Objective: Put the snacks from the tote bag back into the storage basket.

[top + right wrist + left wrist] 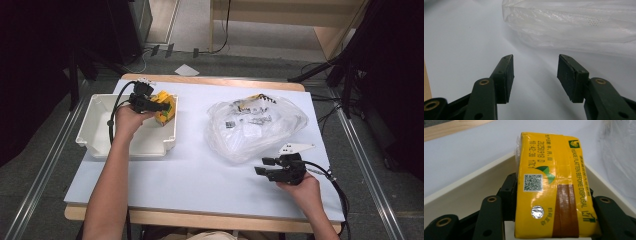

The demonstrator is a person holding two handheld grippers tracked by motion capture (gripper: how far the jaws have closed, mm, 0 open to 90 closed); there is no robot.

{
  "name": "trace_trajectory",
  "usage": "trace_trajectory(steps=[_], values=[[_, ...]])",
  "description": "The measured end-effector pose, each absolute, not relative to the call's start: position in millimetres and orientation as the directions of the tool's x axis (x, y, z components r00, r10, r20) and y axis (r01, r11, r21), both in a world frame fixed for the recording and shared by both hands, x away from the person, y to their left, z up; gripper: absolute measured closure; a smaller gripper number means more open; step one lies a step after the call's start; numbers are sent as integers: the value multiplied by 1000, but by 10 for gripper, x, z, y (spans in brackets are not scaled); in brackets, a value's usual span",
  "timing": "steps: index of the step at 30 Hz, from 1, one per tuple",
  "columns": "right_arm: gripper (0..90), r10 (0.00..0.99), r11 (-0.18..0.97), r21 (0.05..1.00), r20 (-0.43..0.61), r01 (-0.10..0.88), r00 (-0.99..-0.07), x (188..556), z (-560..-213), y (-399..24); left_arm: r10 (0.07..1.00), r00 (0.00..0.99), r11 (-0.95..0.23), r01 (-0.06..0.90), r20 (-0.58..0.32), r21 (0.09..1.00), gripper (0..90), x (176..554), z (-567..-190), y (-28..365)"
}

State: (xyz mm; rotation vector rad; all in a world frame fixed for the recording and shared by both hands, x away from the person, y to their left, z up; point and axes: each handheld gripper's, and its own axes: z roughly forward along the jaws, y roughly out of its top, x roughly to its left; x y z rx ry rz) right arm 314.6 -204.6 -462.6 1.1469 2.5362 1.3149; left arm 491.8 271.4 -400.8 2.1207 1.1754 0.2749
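A yellow drink carton (549,195) with a QR code and a brown strip sits between the jaws of my left gripper (551,192), and both pads lie against its sides with no gap showing. In the high view the carton (168,115) hangs at the far right corner of a white tray (95,122), with the left gripper (165,106) reaching in from the left. My right gripper (261,166) rests low over the table near the front right, its jaws open and empty (535,72). It points at a clear plastic bag (574,25).
The crumpled plastic bag (255,125) holds small packets and lies right of centre on the pale table (200,170). Cables trail from both grippers. Dark stands and floor rails flank the table, and a wooden edge (449,128) runs behind the tray.
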Motion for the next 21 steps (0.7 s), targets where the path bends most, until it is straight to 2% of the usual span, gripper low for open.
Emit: trace_trajectory(steps=[10,18,21], values=[[483,643,359,730,258,582,-721,3143,-4618,-2054,802,586,-370,642,-117,672,435,4871,-3940,2703],[482,642,365,727,255,581,-723,3144,-4630,-2046,804,566,-299,648,-181,700,398,4825,-3794,2783],[482,643,367,727,253,581,-723,3147,-4633,-2045,814,557,-302,649,-166,698,397,4792,-3755,2799]])
